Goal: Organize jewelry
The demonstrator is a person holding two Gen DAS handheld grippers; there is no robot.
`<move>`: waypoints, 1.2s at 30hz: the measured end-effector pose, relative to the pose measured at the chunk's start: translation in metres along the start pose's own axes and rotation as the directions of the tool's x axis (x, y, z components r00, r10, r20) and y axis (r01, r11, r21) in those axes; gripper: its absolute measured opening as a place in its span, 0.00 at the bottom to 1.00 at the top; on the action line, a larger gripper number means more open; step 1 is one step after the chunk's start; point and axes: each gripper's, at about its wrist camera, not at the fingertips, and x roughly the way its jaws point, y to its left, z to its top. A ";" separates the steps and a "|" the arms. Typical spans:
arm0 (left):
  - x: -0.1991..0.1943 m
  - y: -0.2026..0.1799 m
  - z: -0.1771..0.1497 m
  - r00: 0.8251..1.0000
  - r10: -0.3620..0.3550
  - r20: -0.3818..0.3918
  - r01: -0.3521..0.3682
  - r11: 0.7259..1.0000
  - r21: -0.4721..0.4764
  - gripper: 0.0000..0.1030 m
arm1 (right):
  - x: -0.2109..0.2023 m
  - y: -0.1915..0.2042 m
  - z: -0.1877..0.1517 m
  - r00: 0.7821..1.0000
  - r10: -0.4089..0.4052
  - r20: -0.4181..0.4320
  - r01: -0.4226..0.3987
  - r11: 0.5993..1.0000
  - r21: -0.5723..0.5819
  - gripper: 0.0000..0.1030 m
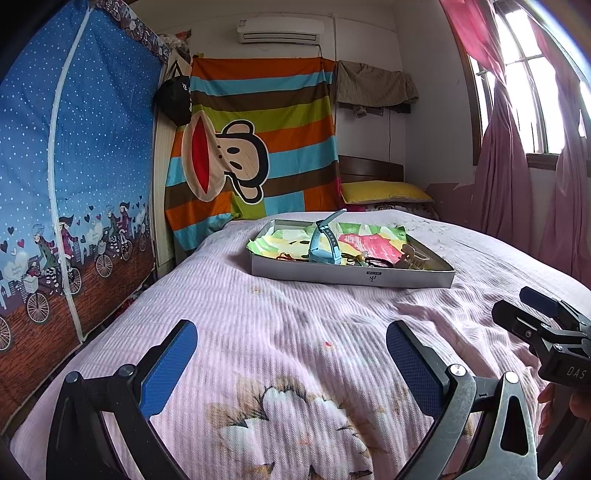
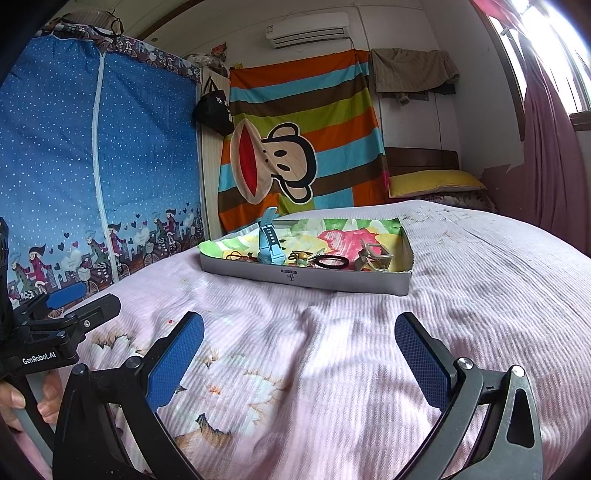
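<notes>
One shallow grey tray (image 2: 306, 277) sits on the pink bedspread (image 2: 369, 350) of the bed, well ahead of both grippers; in it lie one blue watch (image 2: 269, 240) standing on edge, one black hair tie (image 2: 332, 263), one beige claw clip (image 2: 373, 256) and a small tangle of cords, too small to count; the left gripper (image 1: 291, 354) and the right gripper (image 2: 299, 347) each hold two blue-padded fingers wide apart, grasping nothing, above the bedspread.

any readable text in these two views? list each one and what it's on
"GenRobot.AI": on the left gripper body, right wrist view.
"DAS": on the right gripper body, cut off at the frame edge.
Logo on the grey tray front wall: too small to read.
Air conditioner label: blurred.
</notes>
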 end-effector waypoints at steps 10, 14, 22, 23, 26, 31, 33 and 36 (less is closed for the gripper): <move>0.000 0.004 0.005 1.000 0.003 0.003 -0.003 1.000 -0.009 1.00 | -0.001 0.000 0.000 1.000 0.000 0.002 0.000 1.000 -0.001 0.99; 0.000 0.004 0.004 1.000 0.003 0.001 -0.003 1.000 -0.008 1.00 | -0.001 0.000 0.000 1.000 0.001 0.001 -0.001 1.000 0.000 0.99; 0.000 0.004 0.005 1.000 0.003 0.002 -0.003 1.000 -0.009 1.00 | -0.001 0.000 0.000 1.000 0.001 0.001 -0.001 1.000 0.000 0.99; 0.000 0.004 0.005 1.000 0.003 0.003 -0.003 1.000 -0.009 1.00 | -0.001 0.000 0.000 1.000 0.001 0.001 -0.001 1.000 0.000 0.99; 0.000 0.004 0.005 1.000 0.003 0.002 -0.003 1.000 -0.010 1.00 | 0.000 0.000 0.000 1.000 0.001 0.001 -0.001 1.000 0.000 0.99; 0.000 0.004 0.004 1.000 0.003 0.002 -0.003 1.000 -0.010 1.00 | 0.000 0.000 0.000 1.000 0.001 0.000 -0.001 1.000 -0.001 0.99; 0.000 0.004 0.004 1.000 0.003 0.003 -0.003 1.000 -0.009 1.00 | 0.000 0.000 0.000 1.000 0.002 0.001 -0.002 1.000 0.000 0.99; 0.000 0.004 0.004 1.000 0.003 0.002 -0.003 1.000 -0.010 1.00 | 0.000 0.000 0.000 1.000 0.002 0.001 -0.002 1.000 0.000 0.99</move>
